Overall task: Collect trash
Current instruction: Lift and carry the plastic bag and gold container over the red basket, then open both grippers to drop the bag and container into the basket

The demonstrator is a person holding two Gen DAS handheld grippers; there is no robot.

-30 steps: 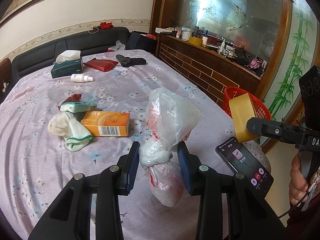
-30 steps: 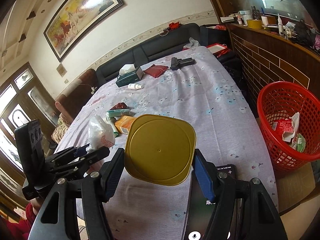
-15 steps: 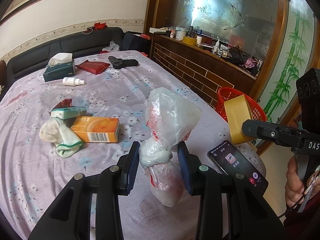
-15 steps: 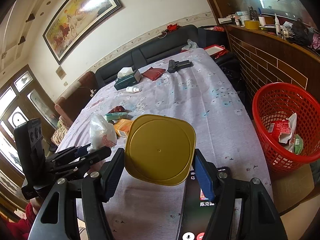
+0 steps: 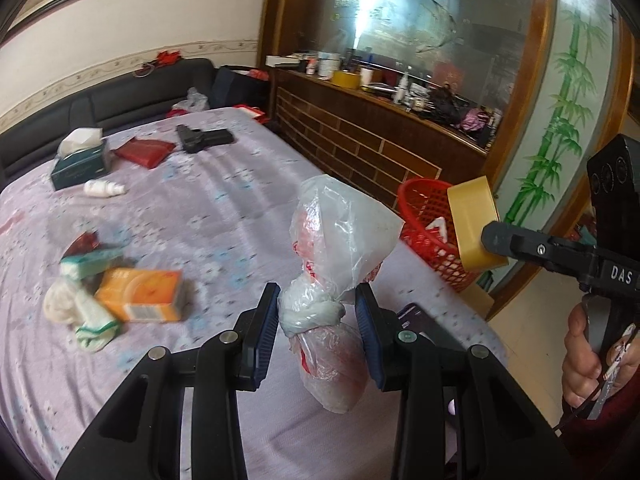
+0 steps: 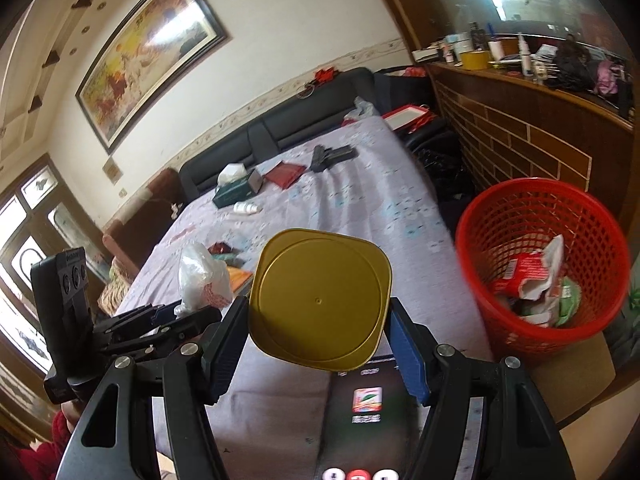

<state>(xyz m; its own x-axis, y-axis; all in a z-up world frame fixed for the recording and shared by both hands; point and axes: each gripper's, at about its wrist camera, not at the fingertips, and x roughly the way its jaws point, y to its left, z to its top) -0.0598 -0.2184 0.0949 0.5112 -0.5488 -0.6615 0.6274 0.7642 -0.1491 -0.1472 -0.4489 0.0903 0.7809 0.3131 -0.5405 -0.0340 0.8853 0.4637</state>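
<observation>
My left gripper (image 5: pixel 316 316) is shut on a knotted clear plastic bag (image 5: pixel 340 240) with red print, held above the purple flowered table (image 5: pixel 208 208). My right gripper (image 6: pixel 320 328) is shut on a gold square container (image 6: pixel 320 300), its flat bottom facing the camera. In the left wrist view the gold container (image 5: pixel 474 224) hangs in front of the red mesh basket (image 5: pixel 428 216). The basket (image 6: pixel 540 264) stands on the floor to the right of the table with crumpled wrappers inside. The left gripper (image 6: pixel 160 316) with the bag (image 6: pixel 202 276) shows at the left of the right wrist view.
An orange box (image 5: pixel 140 296), a white sock (image 5: pixel 76 312) and a green packet (image 5: pixel 88 264) lie together on the table. Farther back are a tissue box (image 5: pixel 80 160), a white bottle (image 5: pixel 104 189), a red pouch (image 5: pixel 144 152) and a black toy gun (image 5: pixel 204 138). A phone (image 6: pixel 368 408) lies near the edge.
Both grippers have swung right toward the red basket, each still holding its item. The basket now looms larger and the table items have slid left in view.
</observation>
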